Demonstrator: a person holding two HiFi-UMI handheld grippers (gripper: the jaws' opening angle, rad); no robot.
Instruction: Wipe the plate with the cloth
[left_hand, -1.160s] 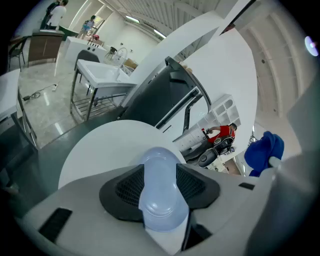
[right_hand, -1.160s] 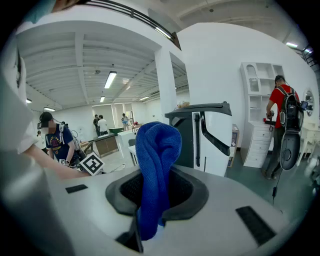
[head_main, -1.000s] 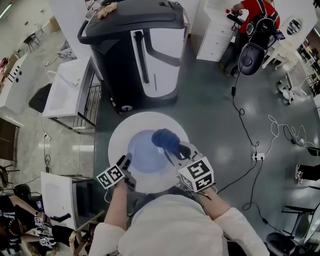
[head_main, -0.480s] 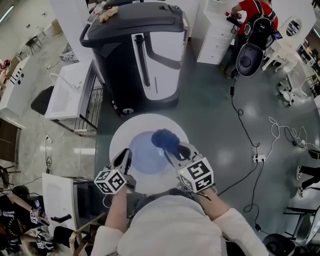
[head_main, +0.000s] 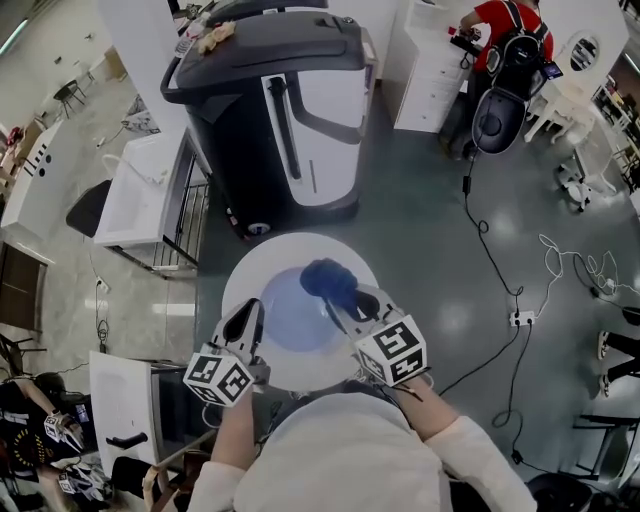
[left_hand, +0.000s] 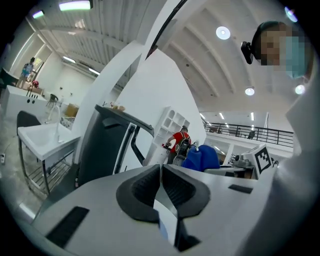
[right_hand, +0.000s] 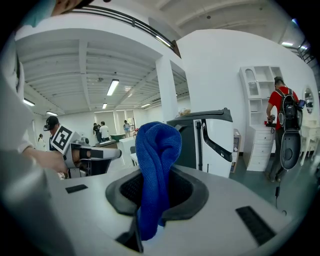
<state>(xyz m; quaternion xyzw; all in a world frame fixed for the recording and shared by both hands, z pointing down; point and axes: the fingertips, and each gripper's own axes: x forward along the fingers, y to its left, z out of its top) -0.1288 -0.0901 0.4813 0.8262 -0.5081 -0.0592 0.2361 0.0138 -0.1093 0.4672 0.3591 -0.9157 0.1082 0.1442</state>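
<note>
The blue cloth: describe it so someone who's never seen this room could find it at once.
Near the big black-and-white machine stands a round white table carrying a pale blue plate. The cloth bunches over the plate's right edge, pinched in the right gripper; it is the only deep-blue, fuzzy thing there.

Top (head_main: 345, 455) was white, long-sleeved. Left gripper (head_main: 248, 318), right gripper (head_main: 350, 305) had light grey shells, black ribbed pads (left_hand: 142, 190), cubes (head_main: 220, 378) with black-white square markers.
</note>
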